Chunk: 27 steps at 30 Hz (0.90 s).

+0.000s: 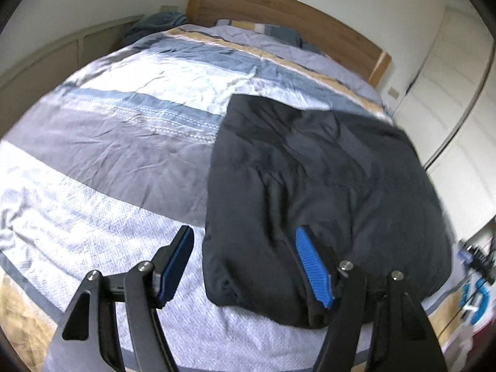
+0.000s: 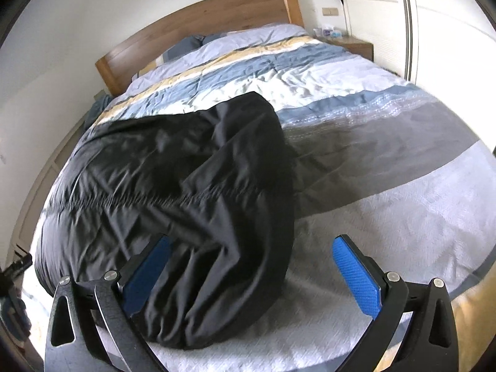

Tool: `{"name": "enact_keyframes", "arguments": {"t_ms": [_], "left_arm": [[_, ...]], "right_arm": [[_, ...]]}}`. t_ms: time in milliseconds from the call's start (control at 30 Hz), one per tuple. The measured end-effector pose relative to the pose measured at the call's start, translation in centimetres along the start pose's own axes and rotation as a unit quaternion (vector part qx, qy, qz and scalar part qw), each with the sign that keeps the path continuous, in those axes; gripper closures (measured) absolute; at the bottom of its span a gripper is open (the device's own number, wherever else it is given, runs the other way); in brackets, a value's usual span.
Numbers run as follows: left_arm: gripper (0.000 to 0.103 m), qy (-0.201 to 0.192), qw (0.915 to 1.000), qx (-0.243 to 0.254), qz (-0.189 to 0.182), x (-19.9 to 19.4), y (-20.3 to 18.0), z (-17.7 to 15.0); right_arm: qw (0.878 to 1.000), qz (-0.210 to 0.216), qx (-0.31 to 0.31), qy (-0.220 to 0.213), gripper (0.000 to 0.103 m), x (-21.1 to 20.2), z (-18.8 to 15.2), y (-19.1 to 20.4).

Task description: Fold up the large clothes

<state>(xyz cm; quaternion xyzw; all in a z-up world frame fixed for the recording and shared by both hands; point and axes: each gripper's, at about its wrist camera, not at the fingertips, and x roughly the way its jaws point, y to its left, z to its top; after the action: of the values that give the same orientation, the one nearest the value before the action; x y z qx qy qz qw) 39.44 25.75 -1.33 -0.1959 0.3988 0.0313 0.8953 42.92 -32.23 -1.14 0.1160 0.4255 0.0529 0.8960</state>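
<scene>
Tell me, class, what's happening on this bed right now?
A person holding two grippers is folding a black garment on a striped bedspread. It lies partly folded. The left gripper and right gripper hover open at its near edge, neither gripping the cloth.

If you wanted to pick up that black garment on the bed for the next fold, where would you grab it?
Probably the black garment at its near bunched hem, one corner per gripper, coming from the foot of the striped bedspread. The cloth there lies in raised ridges that jaws can pinch; further up it lies flat. Both the left gripper and right gripper are open above that edge.
</scene>
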Motion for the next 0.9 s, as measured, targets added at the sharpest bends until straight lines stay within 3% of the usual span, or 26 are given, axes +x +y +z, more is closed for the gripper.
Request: {"name": "enact_keyframes", "arguments": {"t_ms": [133, 500, 633, 700, 800, 833, 900], "left_arm": [[0.036, 0.019, 0.9930, -0.061, -0.099, 1.6, 2.9, 1.4], [0.036, 0.095, 0.9830, -0.085, -0.132, 9.4, 5.7, 3.0], [0.023, 0.128, 0.9747, -0.089, -0.160, 12.8, 5.7, 2.6], [0.018, 0.143, 0.9660, -0.105, -0.188, 14.5, 5.9, 2.3], [0.015, 0.158, 0.9414, -0.161, -0.251, 16.7, 7.0, 1.8], [0.015, 0.160, 0.9293, -0.182, -0.279, 17.4, 7.1, 1.9], [0.015, 0.166, 0.9125, -0.198, -0.317, 18.3, 6.7, 2.0]], "right_arm": [[0.996, 0.056, 0.053, 0.033, 0.000, 2.7, 1.2, -1.5], [0.980, 0.109, 0.115, 0.117, 0.001, 10.1, -0.1, -3.3], [0.969, 0.144, 0.141, 0.143, 0.001, 12.4, -1.0, -4.3], [0.962, 0.165, 0.156, 0.151, 0.000, 13.4, -1.3, -4.8], [0.958, 0.184, 0.157, 0.157, 0.000, 14.4, -1.4, -5.0], [0.955, 0.192, 0.157, 0.160, 0.000, 14.8, -1.3, -4.9], [0.946, 0.226, 0.161, 0.171, 0.000, 15.8, -0.9, -4.5]]}}
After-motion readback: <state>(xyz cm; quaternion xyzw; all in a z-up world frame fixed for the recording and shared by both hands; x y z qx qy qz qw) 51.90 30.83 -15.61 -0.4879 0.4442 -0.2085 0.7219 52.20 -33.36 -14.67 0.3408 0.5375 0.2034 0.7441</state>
